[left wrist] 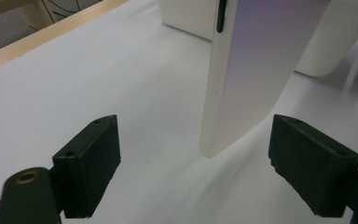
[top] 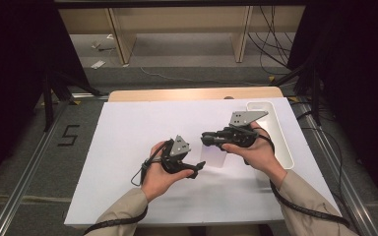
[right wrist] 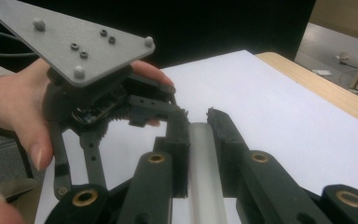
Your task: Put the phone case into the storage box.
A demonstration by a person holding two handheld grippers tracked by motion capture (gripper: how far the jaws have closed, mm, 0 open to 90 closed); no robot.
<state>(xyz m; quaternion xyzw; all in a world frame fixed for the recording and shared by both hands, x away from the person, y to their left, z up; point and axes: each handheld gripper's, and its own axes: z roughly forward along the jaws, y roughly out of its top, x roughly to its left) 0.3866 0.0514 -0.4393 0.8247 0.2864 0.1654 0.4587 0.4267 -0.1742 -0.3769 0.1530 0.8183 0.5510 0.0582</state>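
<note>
Now we clamp the right gripper [right wrist: 196,122] on the thin edge of a white phone [left wrist: 247,79], holding it upright off the table [top: 128,142] so our left gripper [left wrist: 193,163], jaws wide apart, can frame its lower end between untouching fingertips [left wrist: 93,163].

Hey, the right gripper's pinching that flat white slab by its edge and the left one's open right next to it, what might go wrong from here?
1. The right gripper clamps the white slab only along a thin edge, so it may twist or slip between the jaws.
2. The slab's lower corner hangs just over the white table; dipping it could knock it loose.
3. The left gripper stands open around that corner without touching; closing off-centre might push the slab aside, perhaps toward the white tray.
</note>
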